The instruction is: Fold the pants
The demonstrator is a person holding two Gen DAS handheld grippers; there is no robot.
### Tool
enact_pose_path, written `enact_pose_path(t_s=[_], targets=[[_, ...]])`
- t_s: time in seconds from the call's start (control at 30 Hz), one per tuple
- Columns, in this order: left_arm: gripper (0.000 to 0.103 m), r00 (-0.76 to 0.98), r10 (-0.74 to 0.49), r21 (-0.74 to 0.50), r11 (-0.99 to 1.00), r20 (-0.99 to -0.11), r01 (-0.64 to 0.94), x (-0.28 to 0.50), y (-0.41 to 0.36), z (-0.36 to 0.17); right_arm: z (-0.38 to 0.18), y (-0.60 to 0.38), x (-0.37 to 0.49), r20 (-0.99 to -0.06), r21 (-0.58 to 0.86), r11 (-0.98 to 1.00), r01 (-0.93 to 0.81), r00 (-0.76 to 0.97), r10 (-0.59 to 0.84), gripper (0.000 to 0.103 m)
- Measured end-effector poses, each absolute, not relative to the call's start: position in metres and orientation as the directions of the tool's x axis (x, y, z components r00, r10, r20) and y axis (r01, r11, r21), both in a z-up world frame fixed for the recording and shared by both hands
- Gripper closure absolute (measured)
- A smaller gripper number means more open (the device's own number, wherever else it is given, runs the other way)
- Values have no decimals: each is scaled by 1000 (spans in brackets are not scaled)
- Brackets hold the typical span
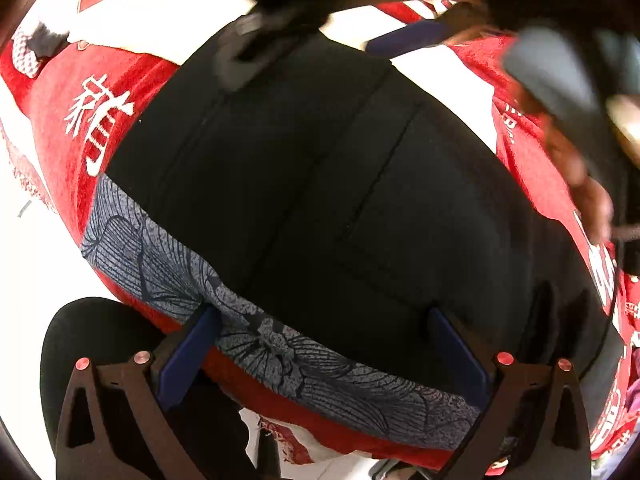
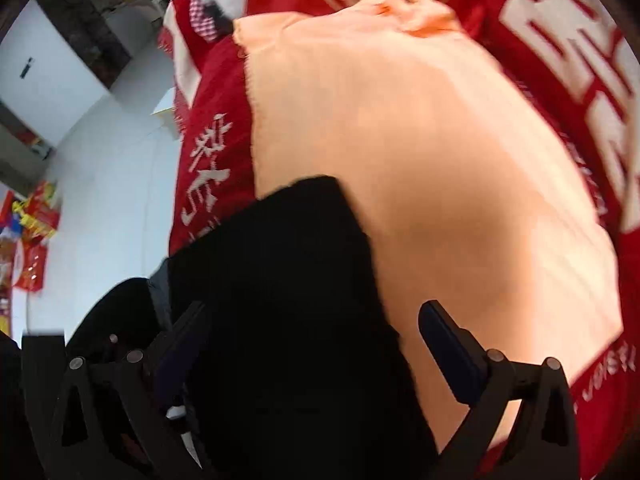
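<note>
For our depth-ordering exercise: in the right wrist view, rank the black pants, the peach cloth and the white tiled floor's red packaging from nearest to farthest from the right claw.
1. Black pants: between the right claw's fingers.
2. Peach cloth: spread just ahead, to the right.
3. Red packaging: on the floor, far left.
</note>
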State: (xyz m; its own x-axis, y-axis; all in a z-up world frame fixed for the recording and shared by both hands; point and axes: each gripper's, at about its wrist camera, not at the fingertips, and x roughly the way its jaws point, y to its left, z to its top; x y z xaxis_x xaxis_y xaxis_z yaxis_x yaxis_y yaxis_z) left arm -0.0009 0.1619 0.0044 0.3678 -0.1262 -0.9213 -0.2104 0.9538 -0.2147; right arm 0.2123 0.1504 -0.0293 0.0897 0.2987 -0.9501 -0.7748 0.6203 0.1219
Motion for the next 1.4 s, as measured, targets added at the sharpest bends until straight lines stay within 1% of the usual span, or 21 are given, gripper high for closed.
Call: enact_pose_path(t_s=[0.13, 0.17, 0.27, 0.3, 0.4, 0.43, 0.5, 0.57, 0.67, 0.73, 0.8, 0.83, 0.87, 0.97, 1.03, 1.13, 1.2, 1.3, 1.33, 1.37, 1.4], targets=[[0, 372, -125, -215, 954, -920, -211, -2, 156, 4, -52, 169, 227, -958, 206, 597, -776, -37, 283, 1], [0, 372, -126, -216, 953, -920, -210, -2, 157, 4, -51, 172, 225, -958, 204, 581, -788, -37, 286, 7], [0, 377, -129, -220, 953, -917, -209, -4, 157, 7, -36, 168, 222, -942, 228, 563, -794, -34, 334, 21], [0, 380, -124, -215, 955, -917, -206, -4, 156, 7, -34, 163, 224, -938, 231, 564, -793, -28, 346, 24], [0, 381, -137, -221, 957, -914, -187, -5, 156, 11, -49, 161, 233, -944, 245, 598, -763, -46, 328, 22], [0, 379, -154, -235, 956, -913, -178, -5, 159, 13, -48, 164, 231, -943, 232, 587, -775, -31, 331, 24], [0, 393, -204, -282, 948, -897, -151, -7, 171, 23, -44, 168, 224, -950, 192, 569, -799, -5, 313, 35], [0, 442, -267, -339, 936, -856, -93, -9, 192, 40, -32, 162, 220, -933, 213, 541, -814, -6, 359, 61], [0, 520, -305, -351, 936, -798, 12, -9, 229, 73, -8, 141, 219, -887, 300, 522, -798, -33, 460, 71], [0, 547, -352, -363, 927, -759, 94, -5, 256, 90, 4, 137, 211, -875, 303, 500, -811, -28, 484, 72], [0, 588, -332, -313, 940, -737, 139, -1, 285, 104, 15, 137, 201, -866, 300, 484, -822, -22, 499, 72], [0, 595, -354, -311, 934, -722, 177, 2, 298, 108, 20, 136, 196, -863, 293, 476, -829, -14, 505, 72], [0, 577, -409, -341, 912, -707, 229, 7, 311, 105, 25, 133, 193, -860, 290, 471, -833, -11, 510, 72], [0, 481, -510, -419, 860, -713, 291, 29, 326, 91, 37, 128, 187, -851, 282, 464, -840, 4, 525, 72], [0, 422, -555, -444, 830, -717, 337, 39, 320, 77, 41, 128, 184, -847, 280, 466, -840, 12, 531, 72], [0, 333, -576, -433, 801, -746, 414, 54, 292, 58, 44, 132, 184, -843, 275, 468, -840, 23, 537, 72], [0, 273, -616, -471, 762, -739, 445, 59, 277, 49, 47, 131, 182, -842, 275, 469, -839, 25, 540, 72], [0, 152, -698, -573, 675, -700, 464, 66, 250, 35, 49, 131, 179, -841, 275, 461, -843, 22, 541, 72], [0, 144, -690, -564, 678, -710, 471, 68, 242, 33, 49, 132, 180, -843, 273, 462, -844, 21, 537, 72], [7, 163, -645, -517, 717, -747, 468, 69, 232, 30, 48, 133, 180, -847, 270, 466, -843, 22, 531, 71], [28, 175, -600, -473, 751, -781, 461, 69, 226, 28, 46, 134, 182, -854, 265, 477, -838, 26, 520, 69]])
